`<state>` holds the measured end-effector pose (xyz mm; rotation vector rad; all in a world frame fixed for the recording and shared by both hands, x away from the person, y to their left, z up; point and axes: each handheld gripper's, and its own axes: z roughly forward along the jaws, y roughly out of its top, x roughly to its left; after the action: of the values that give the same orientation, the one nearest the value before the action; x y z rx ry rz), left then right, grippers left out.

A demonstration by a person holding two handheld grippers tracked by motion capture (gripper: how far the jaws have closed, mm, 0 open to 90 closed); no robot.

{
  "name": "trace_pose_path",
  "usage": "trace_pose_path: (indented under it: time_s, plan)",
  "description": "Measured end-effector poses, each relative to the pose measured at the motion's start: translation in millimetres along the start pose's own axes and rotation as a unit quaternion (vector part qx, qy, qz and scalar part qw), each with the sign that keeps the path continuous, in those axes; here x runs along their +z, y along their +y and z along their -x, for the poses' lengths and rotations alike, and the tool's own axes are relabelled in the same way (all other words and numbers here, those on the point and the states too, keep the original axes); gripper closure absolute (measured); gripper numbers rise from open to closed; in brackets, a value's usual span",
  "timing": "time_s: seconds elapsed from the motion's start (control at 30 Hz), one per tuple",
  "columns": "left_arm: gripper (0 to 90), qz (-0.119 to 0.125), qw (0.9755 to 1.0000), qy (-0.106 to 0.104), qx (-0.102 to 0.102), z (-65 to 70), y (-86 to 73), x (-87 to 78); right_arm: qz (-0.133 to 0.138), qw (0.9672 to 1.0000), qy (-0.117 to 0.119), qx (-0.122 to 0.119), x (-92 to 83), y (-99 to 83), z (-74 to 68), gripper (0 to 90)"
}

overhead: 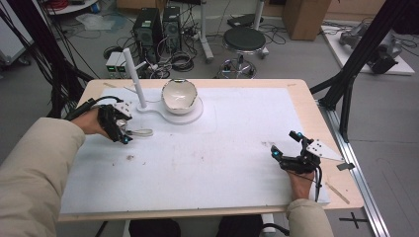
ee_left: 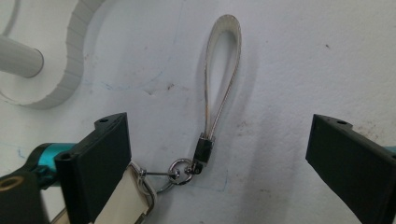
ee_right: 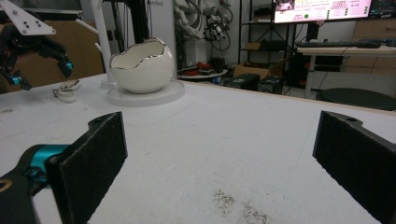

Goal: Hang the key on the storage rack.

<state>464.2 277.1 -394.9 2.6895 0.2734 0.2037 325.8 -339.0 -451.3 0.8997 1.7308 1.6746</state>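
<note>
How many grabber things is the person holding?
2. The left hand-held gripper hangs over the strap near the white stand. The right hand-held gripper sits at the table's right edge.

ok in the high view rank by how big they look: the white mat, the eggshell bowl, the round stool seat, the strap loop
1. white mat
2. and 3. eggshell bowl and round stool seat: they look alike, and the stool stands farther off, so unranked
4. strap loop

We are seeing a white mat [overhead: 222,148] lying on a pale wood table [overhead: 316,123]; near the white egg-shaped bowl [overhead: 179,97] with its silver rim, a cream strap [ee_left: 223,74] is showing a silver ring [ee_left: 181,169]; the left gripper [overhead: 119,129] and right gripper [overhead: 289,148] are showing black with teal accents
</note>
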Motion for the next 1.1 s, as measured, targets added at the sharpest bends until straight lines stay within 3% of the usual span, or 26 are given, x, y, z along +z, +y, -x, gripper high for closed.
trace_pose_path:
  time_s: [0.2,0.4,0.63,0.73,0.9,1.1]
  plan:
    - [7.9,-0.012,0.9998,0.000,-0.013,-0.3,-0.3,6.1,0.000,1.0000,0.001,0.000,0.0,0.0,0.0,2.0]
    - [8.0,-0.015,0.9998,0.000,-0.012,0.4,1.3,9.1,0.003,1.0000,0.000,-0.002,0.3,0.0,0.6,2.0]
    - [19.2,-0.029,0.9996,0.000,-0.002,-0.6,1.5,10.3,0.003,1.0000,0.001,-0.002,0.2,0.0,0.7,2.0]
    - [22.5,-0.028,0.9995,0.002,-0.011,-1.5,1.2,9.7,0.003,1.0000,0.001,-0.002,0.3,0.0,0.9,2.0]
    - [30.4,-0.040,0.9992,-0.001,-0.009,-2.0,0.6,10.4,0.003,1.0000,0.001,-0.002,0.3,0.0,0.9,2.0]
    - [39.8,-0.055,0.9985,0.004,0.002,-3.2,1.4,10.6,0.003,1.0000,0.001,-0.002,0.2,0.0,0.9,2.0]
